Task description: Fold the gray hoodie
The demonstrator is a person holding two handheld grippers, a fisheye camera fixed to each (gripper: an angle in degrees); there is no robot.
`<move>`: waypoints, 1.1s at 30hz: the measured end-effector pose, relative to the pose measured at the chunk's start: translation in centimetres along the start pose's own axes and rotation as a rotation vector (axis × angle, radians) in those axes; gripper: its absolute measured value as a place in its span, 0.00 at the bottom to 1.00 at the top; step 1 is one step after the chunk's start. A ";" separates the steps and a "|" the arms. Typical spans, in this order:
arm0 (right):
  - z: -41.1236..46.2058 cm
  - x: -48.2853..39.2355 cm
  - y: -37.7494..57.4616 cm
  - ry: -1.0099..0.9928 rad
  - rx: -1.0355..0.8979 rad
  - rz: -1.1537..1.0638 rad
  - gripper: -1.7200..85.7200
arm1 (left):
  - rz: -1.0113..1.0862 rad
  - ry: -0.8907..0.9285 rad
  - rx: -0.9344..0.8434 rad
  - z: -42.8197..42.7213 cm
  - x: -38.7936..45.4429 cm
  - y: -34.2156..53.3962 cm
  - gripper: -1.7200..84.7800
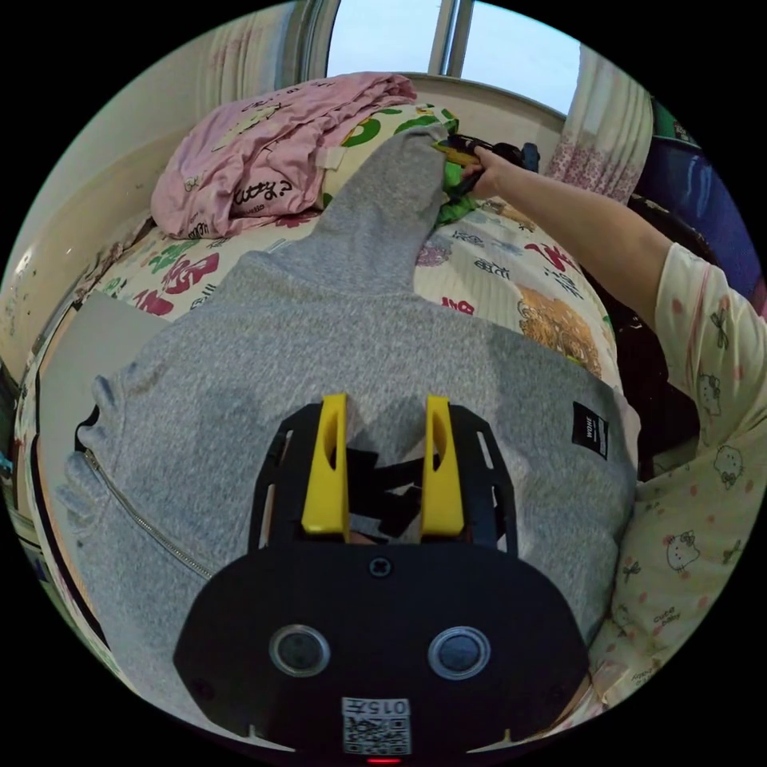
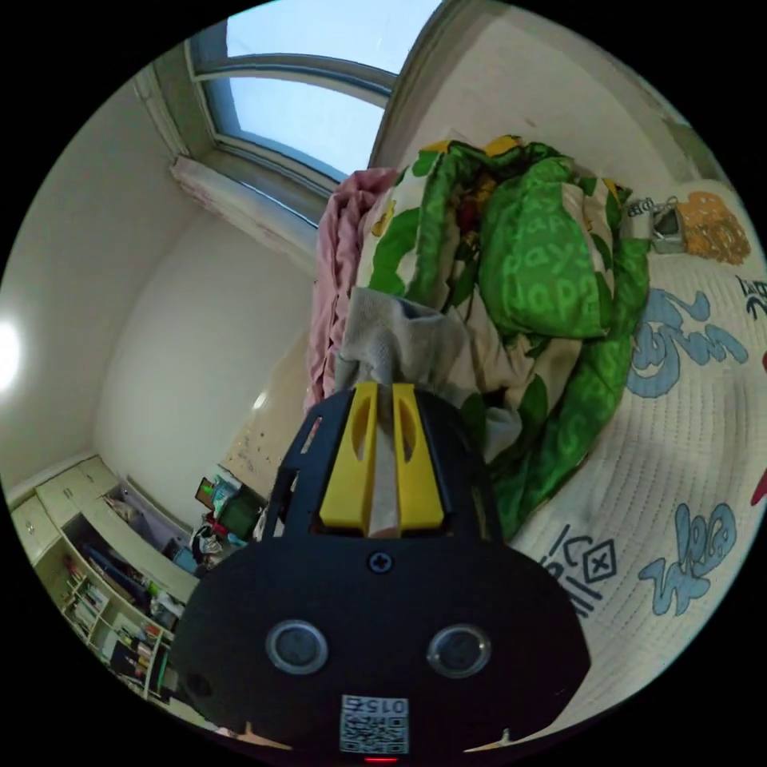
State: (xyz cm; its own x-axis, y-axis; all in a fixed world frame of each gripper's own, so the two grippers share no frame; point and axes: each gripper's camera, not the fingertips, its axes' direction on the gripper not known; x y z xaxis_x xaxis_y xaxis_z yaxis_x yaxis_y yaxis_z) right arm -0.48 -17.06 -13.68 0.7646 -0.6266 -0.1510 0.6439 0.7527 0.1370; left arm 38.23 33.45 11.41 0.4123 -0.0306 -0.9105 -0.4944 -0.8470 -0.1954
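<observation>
Closest to me, my left gripper [image 1: 382,435] hangs over the body of the gray hoodie [image 1: 319,359] with its yellow jaws apart and nothing between them, so it is idle for now and well placed to pin or pick up the torso. The hoodie lies spread flat on the bed [image 1: 511,280], its zipper [image 1: 136,515] running along one edge and a small dark label [image 1: 590,428] near the other. Further out, one sleeve is drawn straight toward the window [image 1: 415,36], where my right gripper [image 1: 455,156] grips its end. In the right gripper view that gripper [image 2: 383,399] has its jaws closed on the gray cuff, which bunches out just past the tips. I judge the sleeve is being stretched taut to smooth it before folding it across. Beyond lie a rumpled green quilt [image 2: 543,272] and a pink garment [image 1: 264,152].
</observation>
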 end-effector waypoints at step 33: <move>1.0 -15.2 60.7 -0.737 -1.035 -1.288 0.20 | -0.287 0.733 0.429 13.0 -15.5 11.2 0.11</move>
State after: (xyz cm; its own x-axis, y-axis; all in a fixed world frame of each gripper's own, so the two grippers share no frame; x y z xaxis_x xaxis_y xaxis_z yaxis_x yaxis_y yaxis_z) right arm 26.96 37.95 -2.12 -0.1059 -0.5909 0.7998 0.7237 -0.5973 -0.3456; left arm 16.34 31.29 18.61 0.8766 -0.3043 -0.3727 -0.4799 -0.6077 -0.6328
